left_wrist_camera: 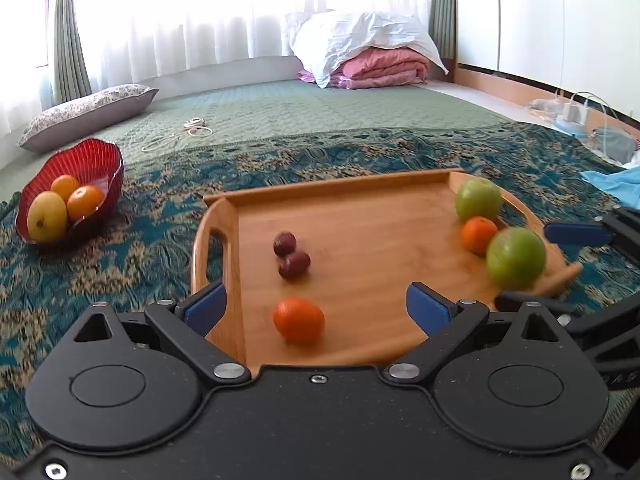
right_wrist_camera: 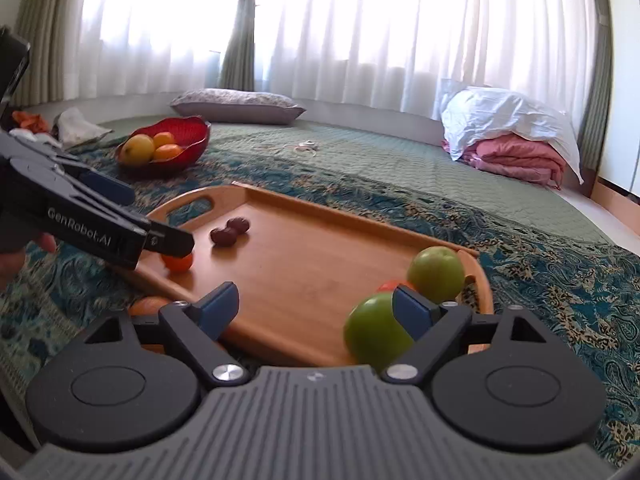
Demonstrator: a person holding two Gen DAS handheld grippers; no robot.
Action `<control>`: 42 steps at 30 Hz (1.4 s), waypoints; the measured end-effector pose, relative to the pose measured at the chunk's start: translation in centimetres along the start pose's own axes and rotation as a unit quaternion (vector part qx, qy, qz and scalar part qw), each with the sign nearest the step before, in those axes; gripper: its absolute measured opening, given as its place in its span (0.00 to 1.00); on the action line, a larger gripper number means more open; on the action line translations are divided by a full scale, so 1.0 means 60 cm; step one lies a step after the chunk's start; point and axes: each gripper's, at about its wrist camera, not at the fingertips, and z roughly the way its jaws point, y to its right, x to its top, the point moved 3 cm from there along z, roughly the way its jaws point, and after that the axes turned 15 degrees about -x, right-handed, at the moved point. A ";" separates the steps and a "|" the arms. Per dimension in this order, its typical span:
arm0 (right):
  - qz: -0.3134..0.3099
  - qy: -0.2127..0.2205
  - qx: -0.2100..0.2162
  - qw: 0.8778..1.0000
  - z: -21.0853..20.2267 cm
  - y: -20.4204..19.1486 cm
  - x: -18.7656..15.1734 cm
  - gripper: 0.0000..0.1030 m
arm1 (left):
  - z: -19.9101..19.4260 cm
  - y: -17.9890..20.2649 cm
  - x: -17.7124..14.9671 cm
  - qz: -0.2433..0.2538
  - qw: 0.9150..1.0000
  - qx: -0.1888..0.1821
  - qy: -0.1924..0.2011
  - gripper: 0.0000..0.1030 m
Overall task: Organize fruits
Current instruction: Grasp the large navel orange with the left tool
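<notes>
A wooden tray (left_wrist_camera: 360, 216) lies on a patterned blanket (left_wrist_camera: 120, 264), filling the lower middle of the left wrist view. On it, two small dark fruits (left_wrist_camera: 291, 256) touch each other left of centre, and one orange (left_wrist_camera: 299, 320) lies alone just below them, near the bottom edge. At the tray's right end, two apples (left_wrist_camera: 516, 258) flank another orange (left_wrist_camera: 479, 235), all three close together. A bowl (left_wrist_camera: 104, 160) stands well apart at the left of the frame, holding three fruits (left_wrist_camera: 64, 206). Behind it, upper left, lies a pillow (left_wrist_camera: 88, 114); folded bedding (left_wrist_camera: 372, 52) is stacked at upper centre right.
</notes>
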 end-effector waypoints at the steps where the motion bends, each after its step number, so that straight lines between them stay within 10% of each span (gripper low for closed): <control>1: -0.007 -0.001 0.003 1.000 -0.003 -0.005 -0.005 0.89 | -0.005 0.002 -0.008 -0.002 1.000 -0.004 -0.001 0.95; 15: -0.050 -0.020 0.049 0.997 -0.033 -0.063 -0.058 0.81 | -0.022 0.023 -0.072 -0.044 0.996 -0.065 -0.046 0.97; 28: -0.028 -0.028 0.043 0.998 -0.035 -0.079 -0.083 0.65 | 0.001 0.028 -0.092 -0.091 0.987 -0.110 -0.074 0.54; 42: 0.031 -0.041 0.046 0.998 -0.027 -0.078 -0.084 0.60 | 0.007 0.030 -0.092 -0.119 0.986 -0.102 -0.056 0.46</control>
